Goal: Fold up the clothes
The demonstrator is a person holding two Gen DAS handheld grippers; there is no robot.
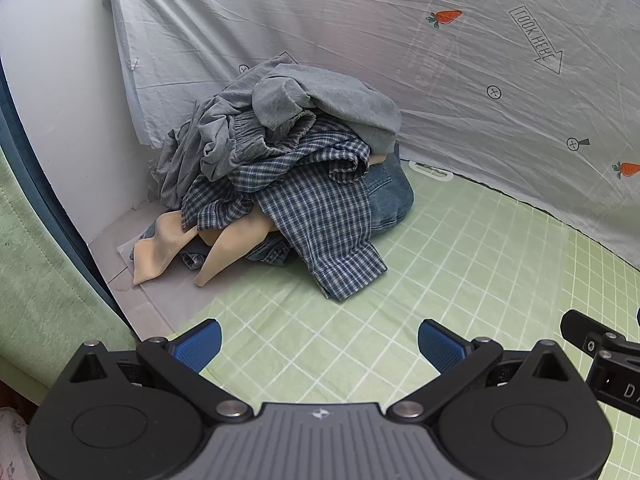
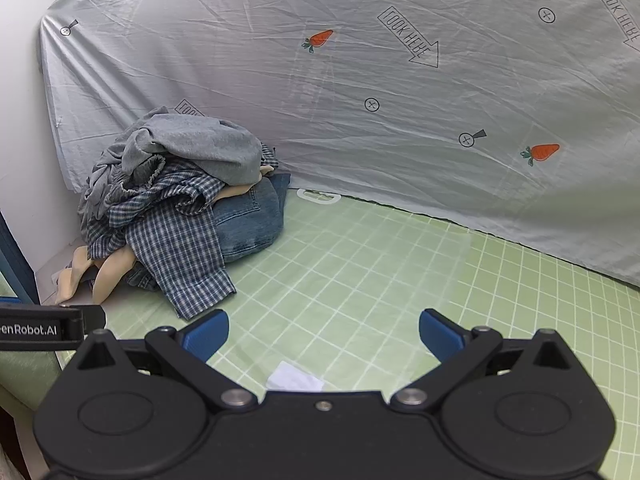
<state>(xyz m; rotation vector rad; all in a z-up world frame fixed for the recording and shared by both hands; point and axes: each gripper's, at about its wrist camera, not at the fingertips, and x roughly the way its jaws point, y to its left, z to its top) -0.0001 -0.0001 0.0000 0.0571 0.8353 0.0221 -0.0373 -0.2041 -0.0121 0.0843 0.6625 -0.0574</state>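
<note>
The heap of unfolded clothes sits in the far left corner of the pale green mat with a white grid, pushed up against the hanging grey sheet printed with orange carrots and "LOOK HERE" arrows. It lies ahead of and well apart from the left gripper; bare mat separates the fingertips from the nearest cloth. In the right wrist view the heap is up and to the left of the right gripper, likewise well apart.

Heap, top to bottom as visible:
- crumpled grey knit garment on top, with a gathered waistband showing beneath it;
- blue-and-white checked shirt draped down the front, one cuffed end spread flat on the mat, nearest the grippers;
- blue denim jeans on the right side of the pile, a stitched pocket seam visible;
- beige stretchy legwear, two limp ends trailing out on the left onto a grey sheet of card or paper.

A white plastic tag-like item lies on the mat at the foot of the sheet, just right of the jeans.

Left gripper: jaws spread wide, blue ribbed pads facing each other with only mat between them; nothing held, nothing touched. Right gripper: jaws equally spread, empty, above the mat. A small white scrap lies on the mat just in front of its body. Each gripper's edge shows at the side of the other's view.
</note>
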